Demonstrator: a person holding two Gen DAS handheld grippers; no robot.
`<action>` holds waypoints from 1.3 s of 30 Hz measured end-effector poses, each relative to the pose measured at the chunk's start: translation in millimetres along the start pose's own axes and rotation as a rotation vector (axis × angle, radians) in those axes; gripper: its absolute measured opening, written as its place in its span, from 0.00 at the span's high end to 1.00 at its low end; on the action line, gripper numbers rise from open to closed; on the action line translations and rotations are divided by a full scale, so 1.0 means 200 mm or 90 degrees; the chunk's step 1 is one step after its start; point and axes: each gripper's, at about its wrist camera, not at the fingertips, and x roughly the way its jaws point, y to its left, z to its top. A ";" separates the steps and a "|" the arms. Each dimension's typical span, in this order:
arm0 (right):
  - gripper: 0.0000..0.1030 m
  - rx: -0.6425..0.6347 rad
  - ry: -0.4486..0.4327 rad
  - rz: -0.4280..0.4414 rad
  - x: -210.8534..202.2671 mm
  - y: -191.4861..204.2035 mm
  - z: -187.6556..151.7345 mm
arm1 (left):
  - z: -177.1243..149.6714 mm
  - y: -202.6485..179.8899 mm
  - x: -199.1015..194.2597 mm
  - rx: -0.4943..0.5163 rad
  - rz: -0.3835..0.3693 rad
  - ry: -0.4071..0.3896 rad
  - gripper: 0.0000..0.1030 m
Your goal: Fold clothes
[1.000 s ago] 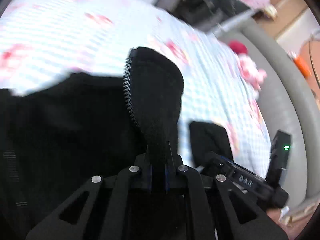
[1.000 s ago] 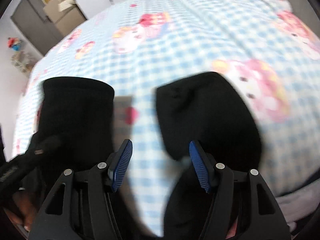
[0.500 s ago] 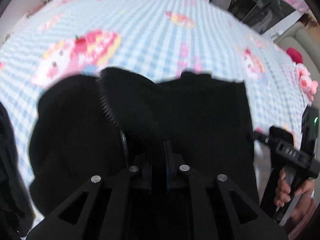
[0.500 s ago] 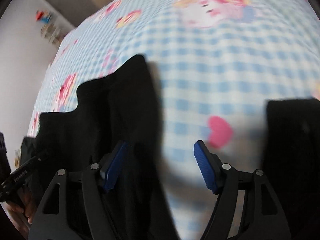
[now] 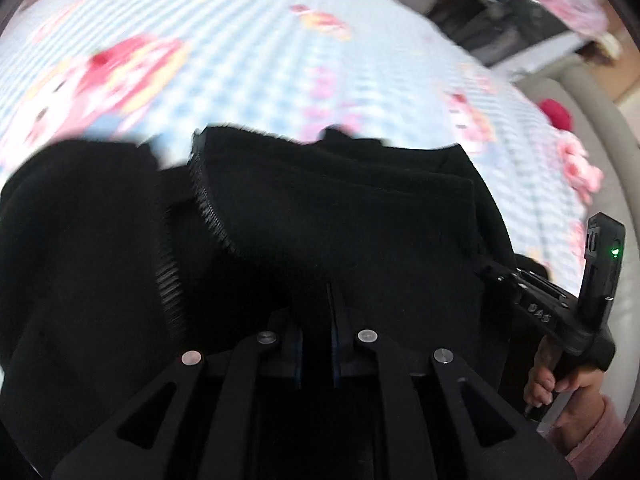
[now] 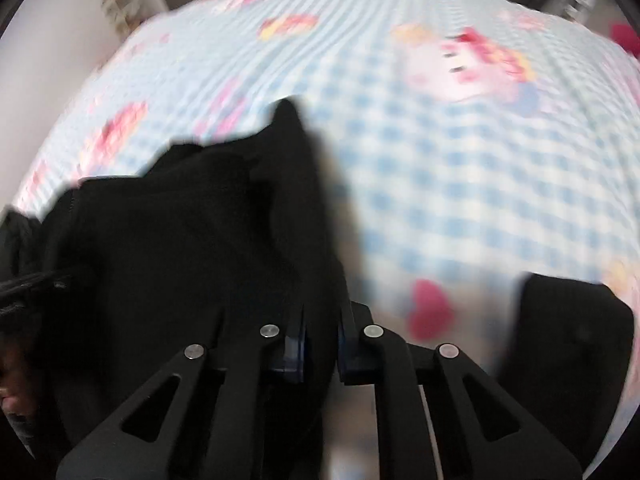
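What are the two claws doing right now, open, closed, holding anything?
Left claw: closed on the black garment.
Right claw: just closed, gripping an edge of the same black garment.

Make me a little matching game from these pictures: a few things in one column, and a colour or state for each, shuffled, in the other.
Things:
1. black fabric garment
2. checked bedsheet with cartoon prints
3. left gripper
4. small indicator light on the other handheld tool

Colour or state:
A. glowing green
B. pale blue and white with pink figures
C. shut on dark cloth
D. lying rumpled on the bed

Pairs: 1-D, 2-B, 3-C, 4-A
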 end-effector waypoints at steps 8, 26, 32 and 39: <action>0.87 0.154 -0.036 -0.057 -0.22 -0.41 -0.06 | 0.09 -0.23 0.42 0.065 -0.021 0.082 0.89; 0.46 0.102 0.049 0.023 0.24 -0.35 0.14 | 0.20 -0.23 0.56 0.043 -0.011 0.095 0.91; 0.70 0.167 -0.057 0.063 -0.11 -0.47 0.15 | 0.26 -0.33 0.34 0.099 0.077 -0.030 0.92; 0.56 0.155 0.004 0.044 -0.07 -0.54 0.17 | 0.19 -0.18 0.46 0.061 0.086 0.067 0.89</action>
